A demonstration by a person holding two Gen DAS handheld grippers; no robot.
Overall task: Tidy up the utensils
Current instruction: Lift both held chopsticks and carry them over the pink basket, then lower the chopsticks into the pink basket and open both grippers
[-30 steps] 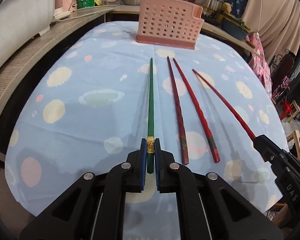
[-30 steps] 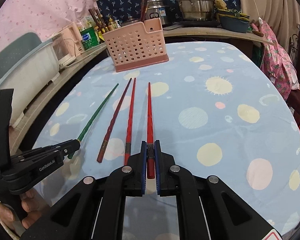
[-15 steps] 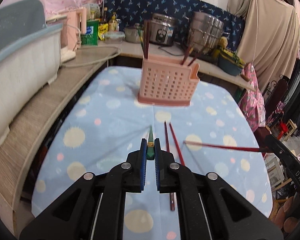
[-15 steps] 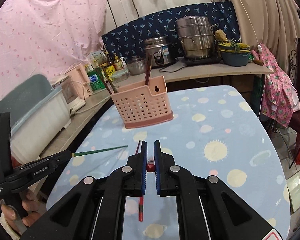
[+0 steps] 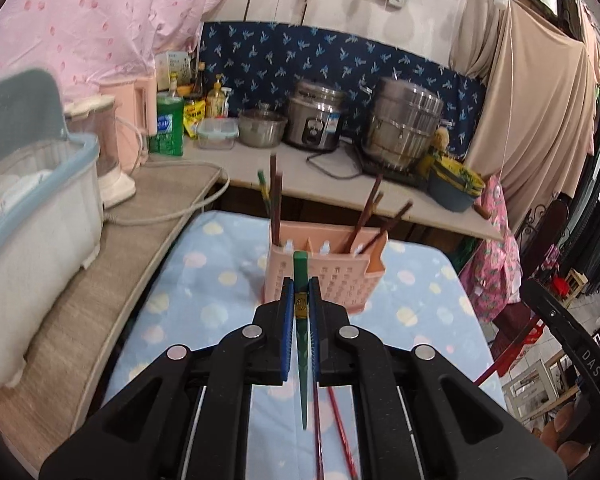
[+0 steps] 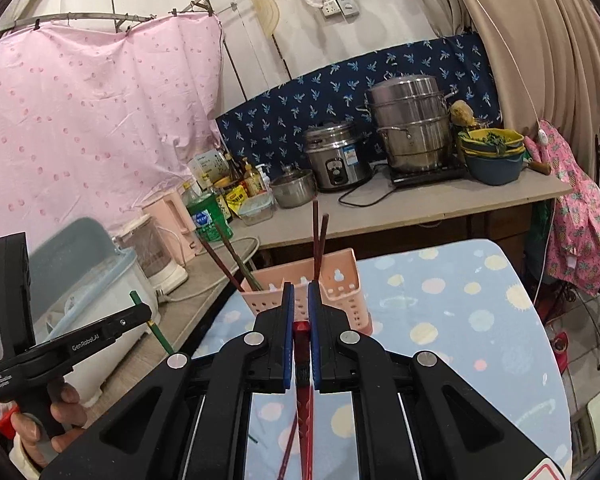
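Left gripper point(image 5: 301, 312): clamped on green chopstick point(image 5: 300, 270), near its thick gilt-banded end; butt up toward 12 o'clock, tapered tip hanging toward 6 o'clock, clear of the cloth.

Right gripper point(image 6: 299, 330): clamped on red chopstick point(image 6: 305, 412), close under its butt; shaft trailing to 6 o'clock, held above the tablecloth point(image 6: 460, 320).

Pink utensil basket point(image 5: 332, 276): perforated, compartmented, upright on the table at 12 o'clock beyond both grippers; several dark chopsticks already standing in it, leaning.

Two further red chopsticks point(image 5: 342, 436): lying on the cloth at 6 o'clock, below the left gripper.

Handling, judged: light, stiff, slender, lacquer-smooth and likely slippery; prone to pivot in a narrow pinch. Hold best kept near the thick end, where squared section and band give purchase, leaving the tip free to drop first into a compartment. Low breakage risk; main hazard a tip catching the basket rim or a perforation.
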